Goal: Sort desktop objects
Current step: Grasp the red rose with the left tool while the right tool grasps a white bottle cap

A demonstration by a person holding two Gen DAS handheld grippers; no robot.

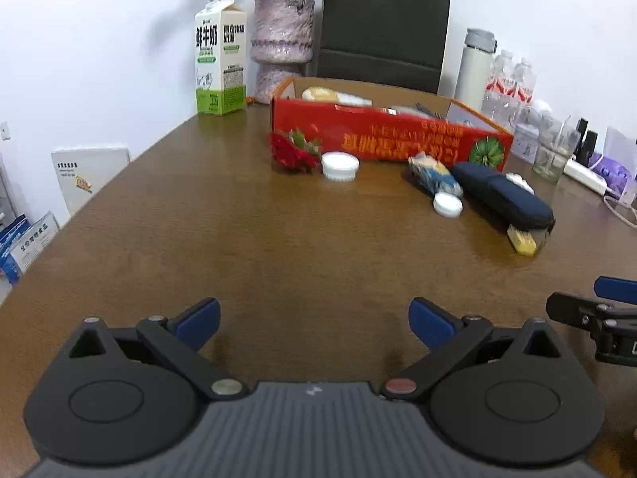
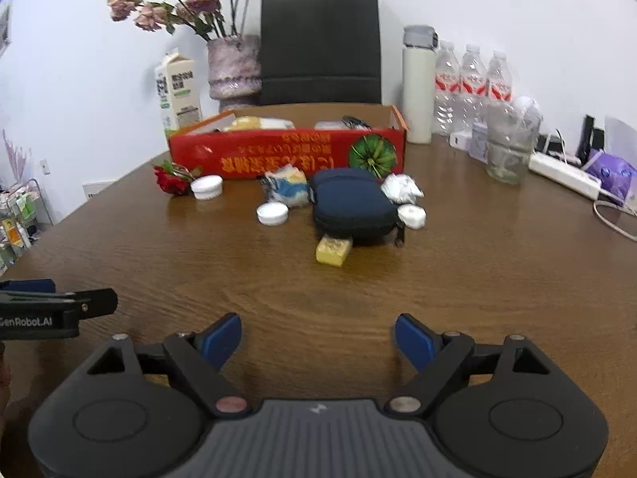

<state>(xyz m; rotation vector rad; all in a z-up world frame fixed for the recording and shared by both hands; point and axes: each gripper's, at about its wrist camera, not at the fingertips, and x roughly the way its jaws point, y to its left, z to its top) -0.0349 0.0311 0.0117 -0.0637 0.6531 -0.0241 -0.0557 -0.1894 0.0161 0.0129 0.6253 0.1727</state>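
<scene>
A red cardboard box (image 1: 390, 139) (image 2: 286, 155) stands open on the brown table (image 1: 239, 239) (image 2: 438, 279), with several items inside. In front of it lie a red rose (image 1: 292, 151) (image 2: 171, 179), two white lids (image 1: 339, 165) (image 2: 206, 186) (image 1: 448, 204) (image 2: 272, 213), a blue-yellow packet (image 1: 434, 173) (image 2: 287, 187), a navy pouch (image 1: 503, 195) (image 2: 352, 203), a yellow block (image 1: 522, 241) (image 2: 333, 251), a white wrapper (image 2: 400, 188) and a white round piece (image 2: 412, 215). My left gripper (image 1: 314, 324) is open and empty, well short of them. My right gripper (image 2: 318, 342) is open and empty too.
At the back stand a milk carton (image 1: 219, 59) (image 2: 177, 91), a flower vase (image 1: 280, 44) (image 2: 233, 67), a black bag (image 1: 382, 32) (image 2: 318, 44), a white flask (image 1: 473, 67) (image 2: 417, 83), water bottles (image 2: 471, 79), a glass jar (image 1: 555, 147) (image 2: 509, 147) and a power strip (image 2: 565, 173).
</scene>
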